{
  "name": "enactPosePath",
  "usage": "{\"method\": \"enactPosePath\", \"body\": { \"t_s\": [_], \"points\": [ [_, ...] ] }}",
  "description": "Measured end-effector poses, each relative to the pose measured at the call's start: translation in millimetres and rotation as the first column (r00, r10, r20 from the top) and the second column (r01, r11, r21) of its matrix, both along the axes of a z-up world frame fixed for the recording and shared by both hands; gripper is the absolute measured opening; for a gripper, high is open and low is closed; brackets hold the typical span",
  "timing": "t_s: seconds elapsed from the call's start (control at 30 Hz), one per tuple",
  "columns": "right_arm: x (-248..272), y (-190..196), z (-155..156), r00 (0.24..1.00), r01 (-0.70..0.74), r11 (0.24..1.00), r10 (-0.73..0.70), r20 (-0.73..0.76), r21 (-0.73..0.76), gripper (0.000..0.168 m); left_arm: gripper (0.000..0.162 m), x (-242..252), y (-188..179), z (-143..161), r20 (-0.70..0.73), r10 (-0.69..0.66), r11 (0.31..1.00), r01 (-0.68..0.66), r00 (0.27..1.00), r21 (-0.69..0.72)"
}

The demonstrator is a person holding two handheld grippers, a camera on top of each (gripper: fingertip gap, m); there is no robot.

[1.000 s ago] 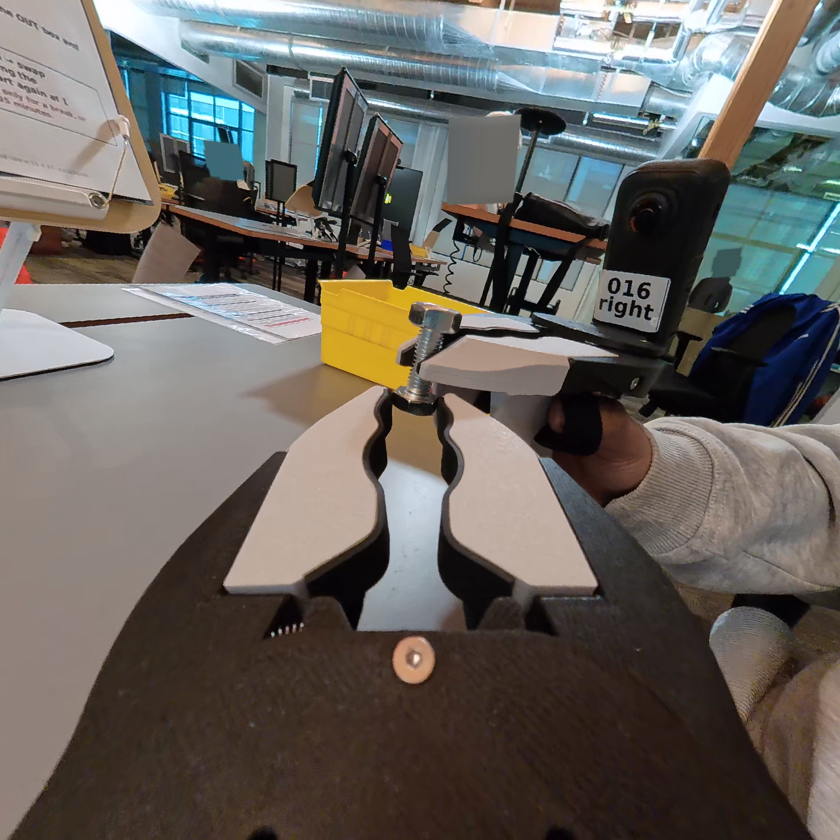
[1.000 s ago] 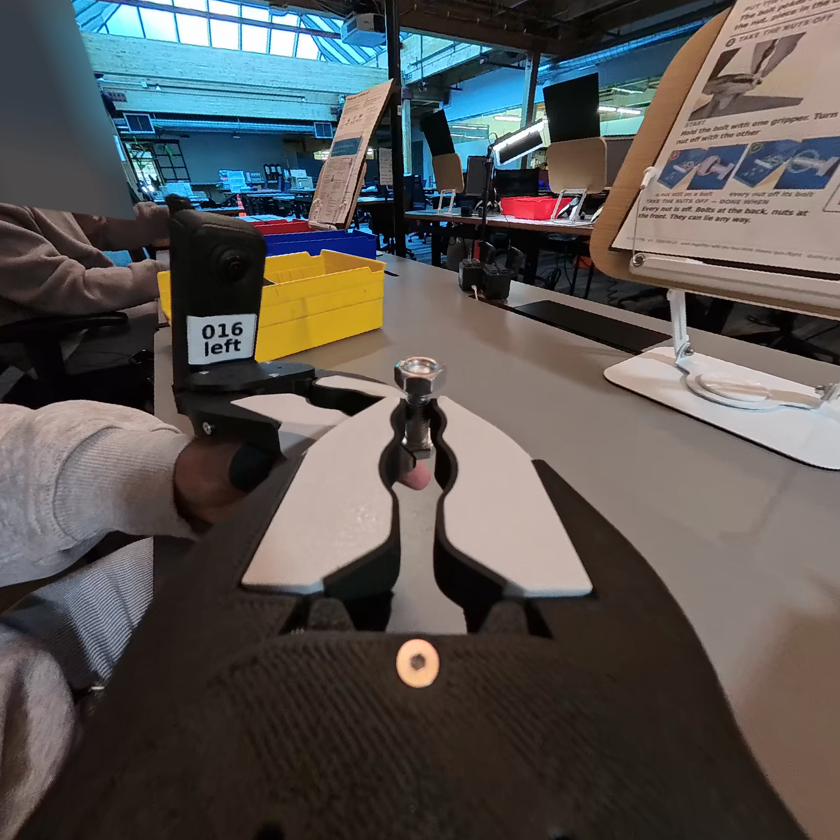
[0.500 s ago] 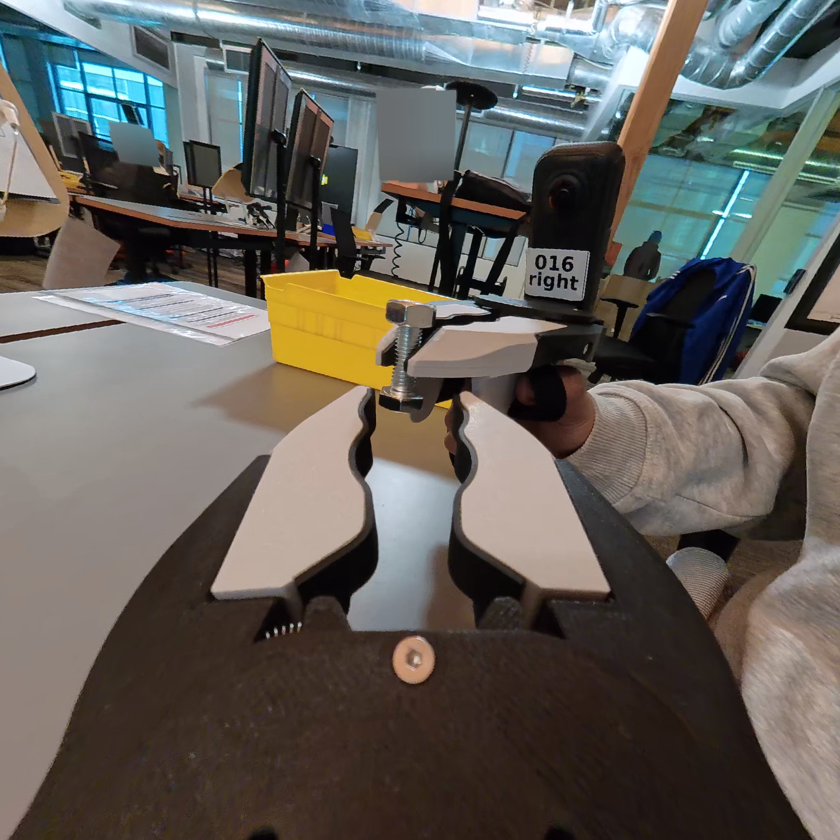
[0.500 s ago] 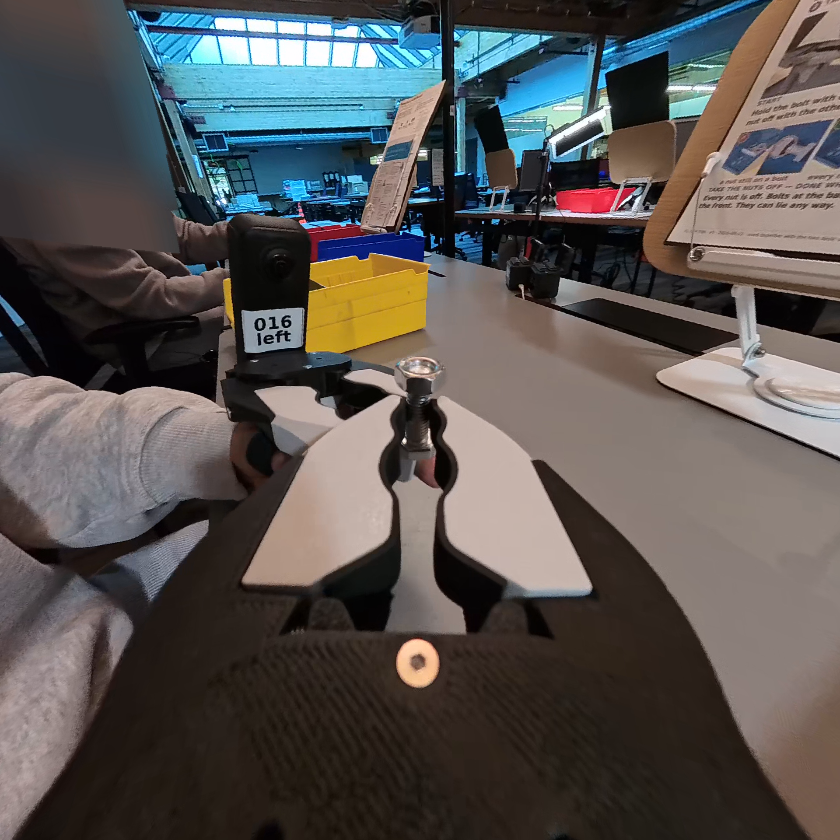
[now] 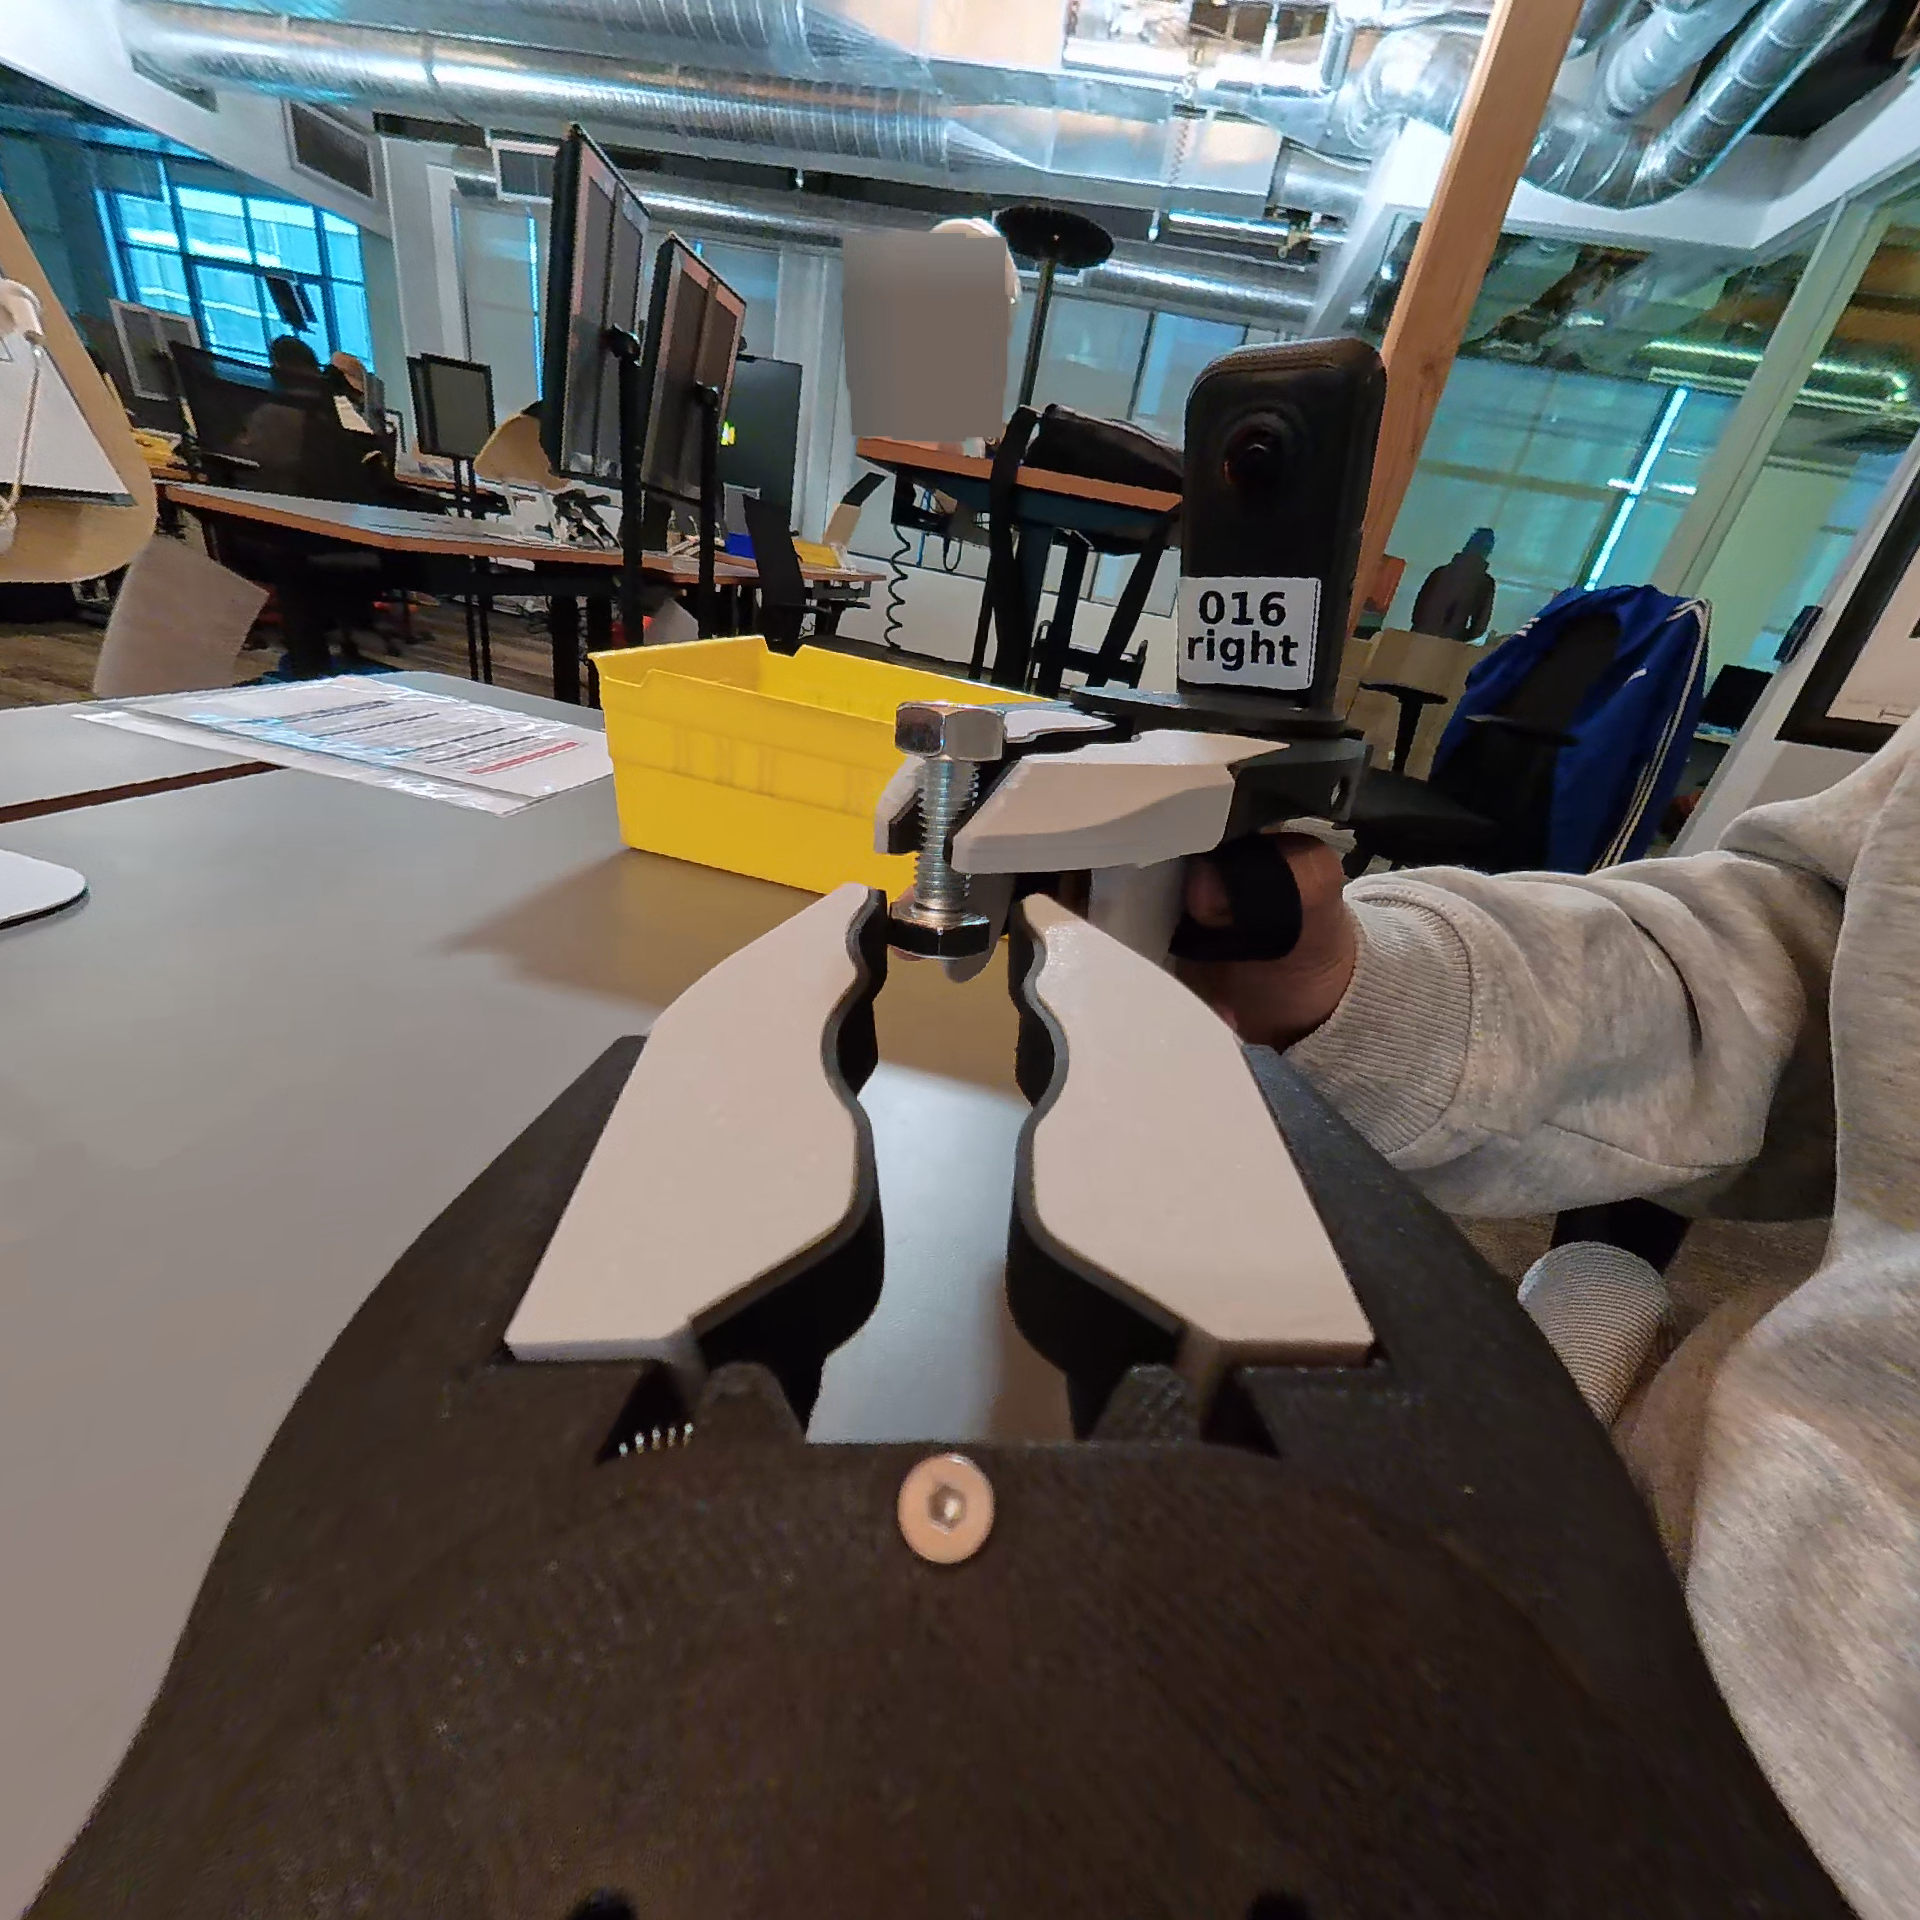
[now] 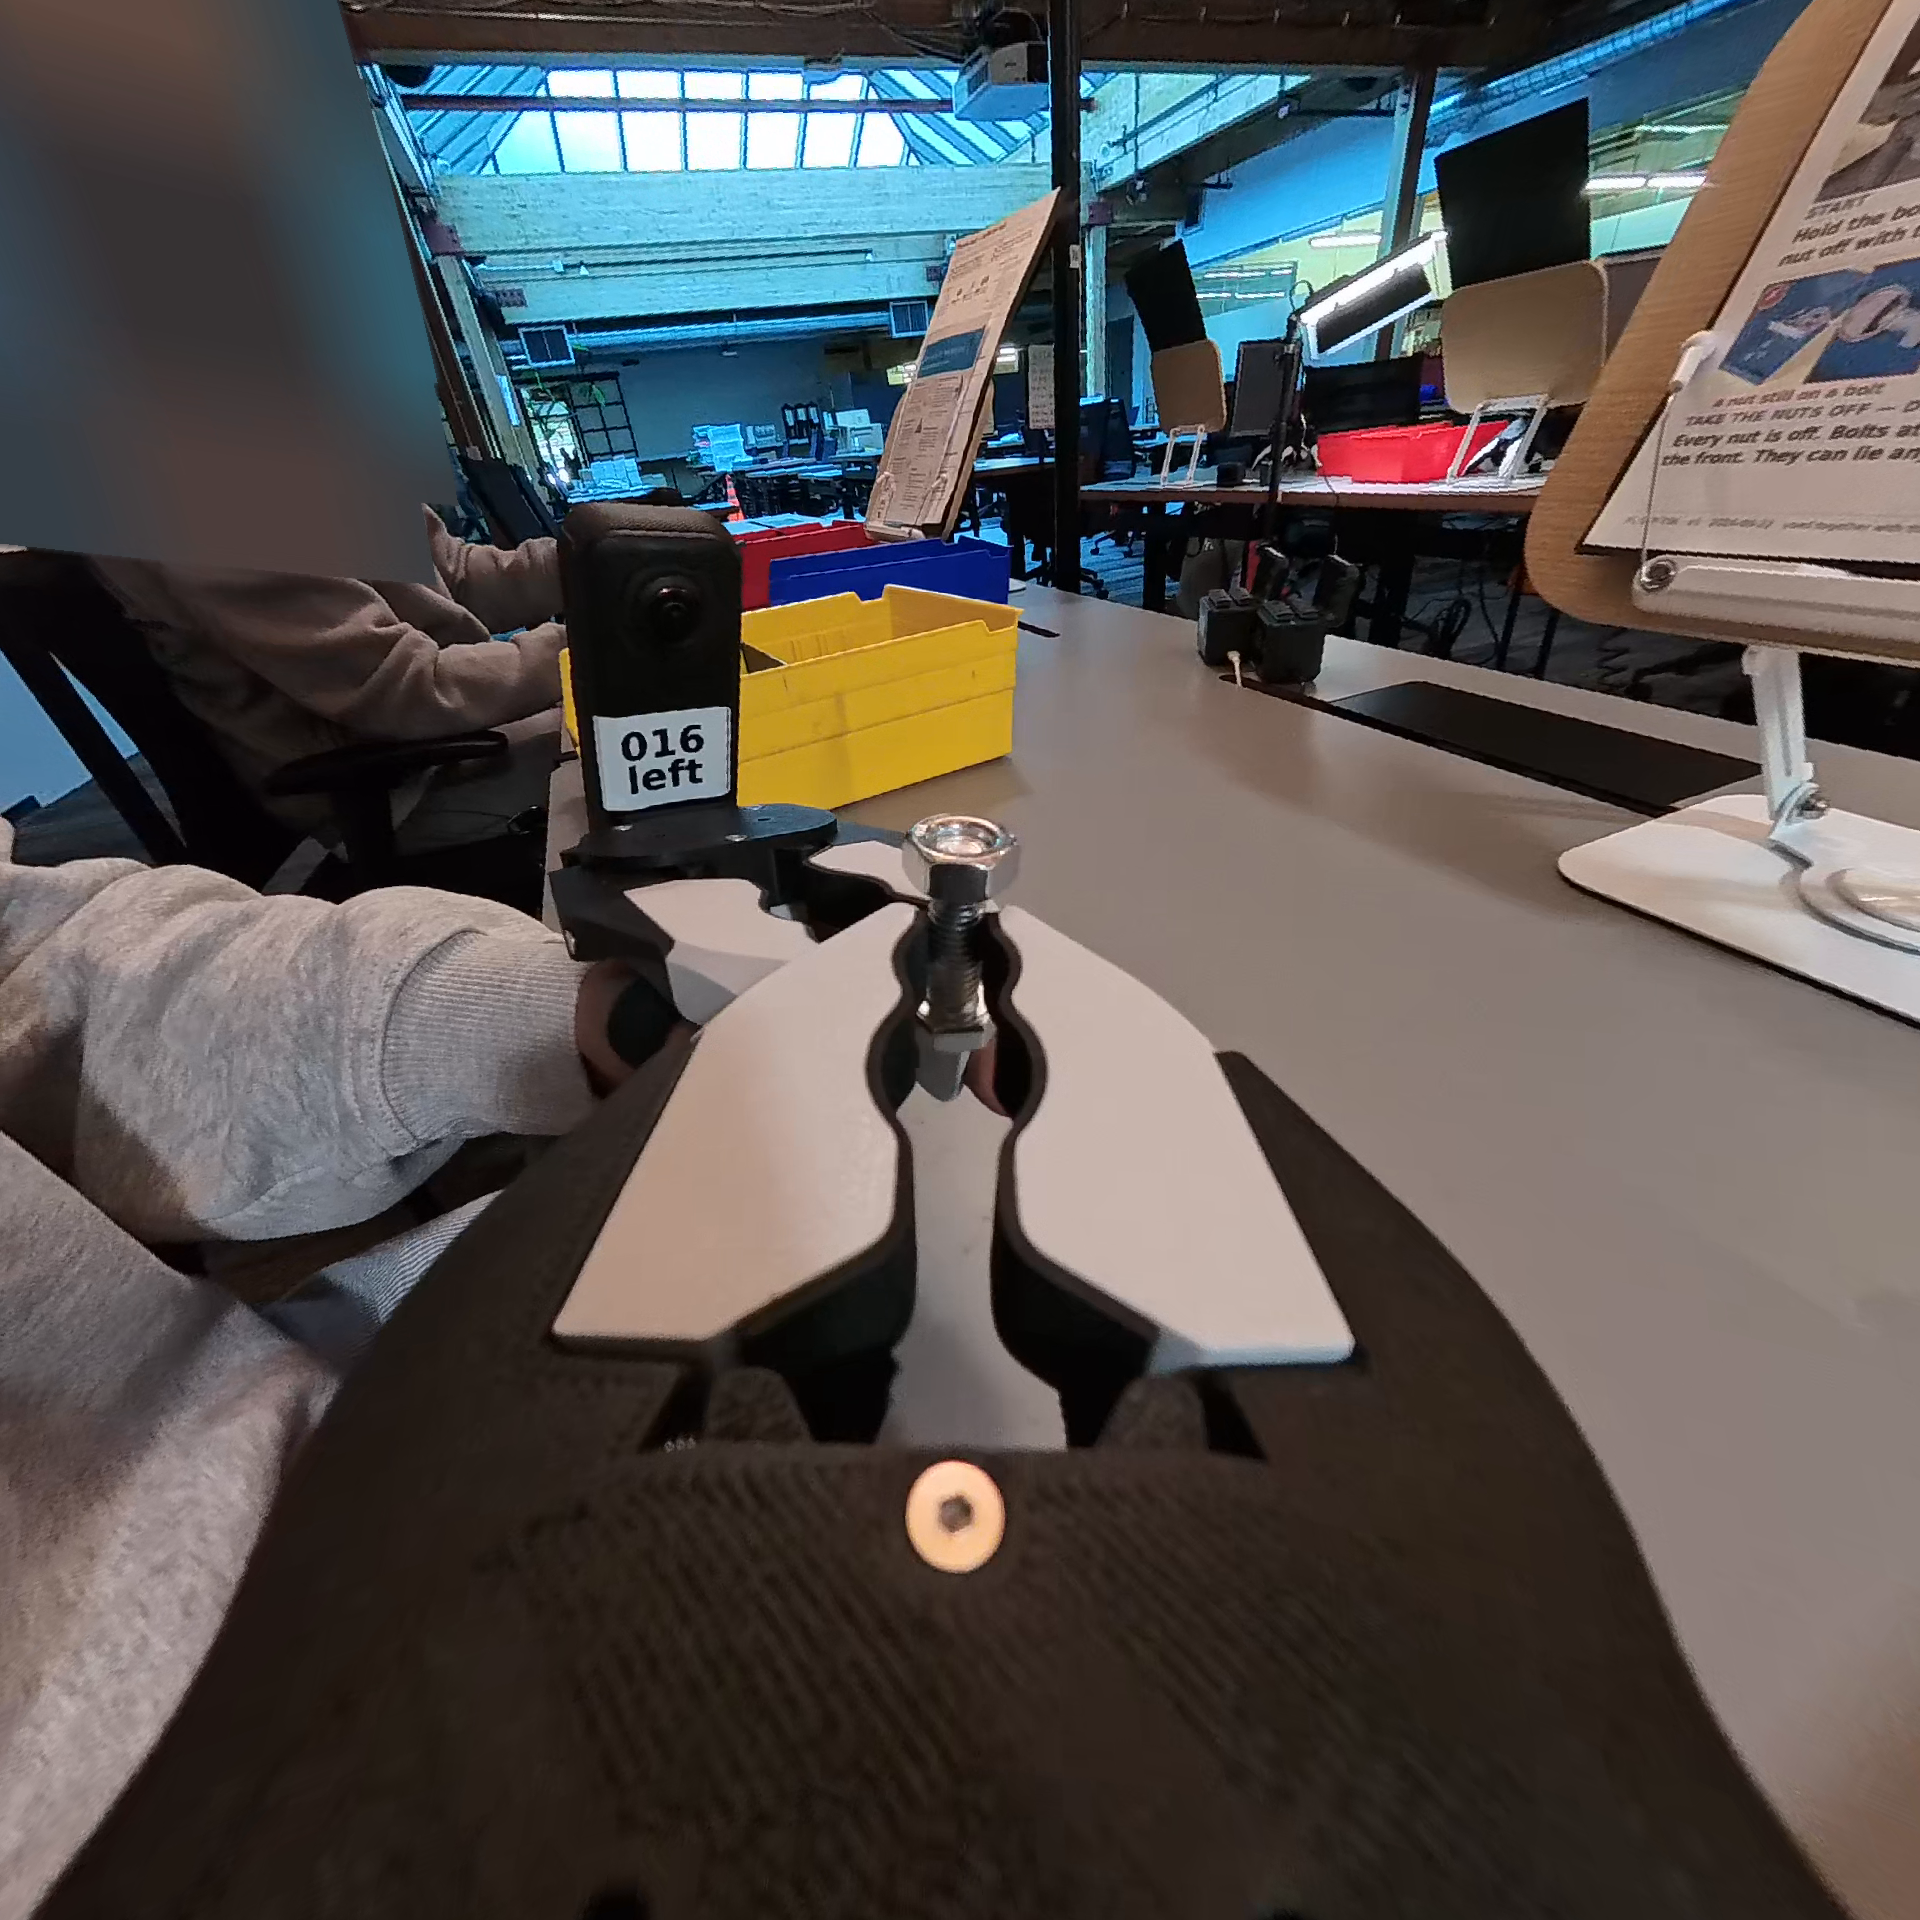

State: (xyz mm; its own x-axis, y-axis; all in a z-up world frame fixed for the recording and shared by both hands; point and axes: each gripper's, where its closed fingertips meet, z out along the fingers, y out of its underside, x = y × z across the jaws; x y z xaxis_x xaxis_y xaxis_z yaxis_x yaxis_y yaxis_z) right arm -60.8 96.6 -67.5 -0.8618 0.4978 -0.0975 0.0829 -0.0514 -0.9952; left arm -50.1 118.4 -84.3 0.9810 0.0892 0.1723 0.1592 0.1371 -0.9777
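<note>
My right gripper (image 6: 954,925) is shut on the threaded shaft of a silver bolt (image 6: 956,935) and holds it upright, hex head on top, above the grey table (image 6: 1351,1039). A nut (image 6: 954,1023) sits low on the thread, just under the fingers. In the left wrist view the bolt (image 5: 940,821) and its nut (image 5: 940,935) stand right in front of my left gripper (image 5: 943,920). The left gripper is open, with its tips on either side of the nut and a gap on the right side. The left gripper's fingers (image 6: 727,925) show from the side in the right wrist view.
A yellow bin (image 5: 748,758) stands on the table behind the bolt; it also shows in the right wrist view (image 6: 883,696), with blue and red bins beyond. A document stand (image 6: 1714,883) is at the right. A laminated sheet (image 5: 353,727) lies far left. My left and right fingertips are right by each other.
My left gripper let go of the nut, opened and swung a little. Its open tips now sit around the nut again. My right gripper kept its hold on the bolt.
</note>
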Motion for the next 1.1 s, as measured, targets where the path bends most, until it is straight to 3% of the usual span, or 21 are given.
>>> {"method": "enactPosePath", "body": {
  "t_s": [1.1],
  "points": [
    [-4.5, 1.0, 1.5, 0.999, 0.046, 0.999, -0.045, 0.023, -0.022, 0.01, 0.019, -6.0, -1.1, 1.4, -0.018, 0.059, 0.998, -0.059, 0.998, 0.015]
  ]
}}
